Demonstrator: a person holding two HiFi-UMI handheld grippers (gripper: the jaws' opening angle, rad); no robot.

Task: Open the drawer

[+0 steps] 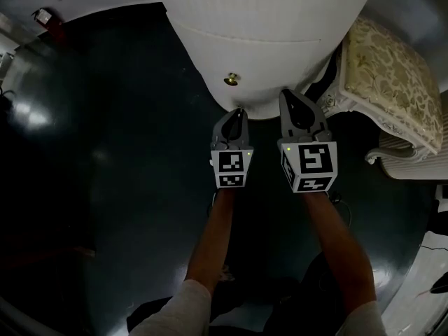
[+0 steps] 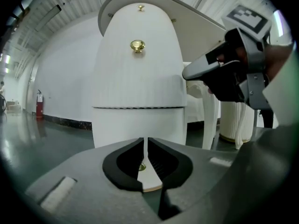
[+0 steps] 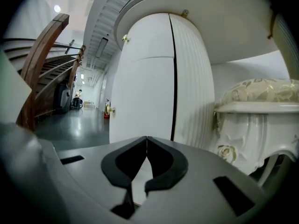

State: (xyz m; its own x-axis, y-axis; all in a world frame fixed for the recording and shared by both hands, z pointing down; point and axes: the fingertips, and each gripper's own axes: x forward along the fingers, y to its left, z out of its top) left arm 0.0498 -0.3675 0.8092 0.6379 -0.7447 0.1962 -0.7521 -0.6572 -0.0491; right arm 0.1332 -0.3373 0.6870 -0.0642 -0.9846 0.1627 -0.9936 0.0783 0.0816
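While both grippers hang low in front of the white cabinet (image 1: 273, 26), neither has hold of anything. The left gripper (image 1: 238, 112) has its fingers (image 2: 128, 160) drawn all but together, with only a thin slit between them. Through that slit, just beyond the tips, a small brass knob (image 2: 141, 166) shows on the lowest drawer (image 2: 135, 125). The fingers and the knob are apart. This drawer lies straight ahead of the left fingers, and its front looks flush with the drawer above it, which carries a larger brass knob (image 2: 137, 45) well above the fingertips. The right gripper (image 1: 292, 96) sits just to the right of the left one, its fingers (image 3: 161, 164) closed tip to tip on nothing. They point at the cabinet's rounded side rather than at a knob. To the right of the right fingers stands a cream upholstered stool (image 1: 392, 75) with carved white legs, close beside the cabinet. Beneath both pairs of fingers spreads a dark glossy floor (image 1: 105, 159).
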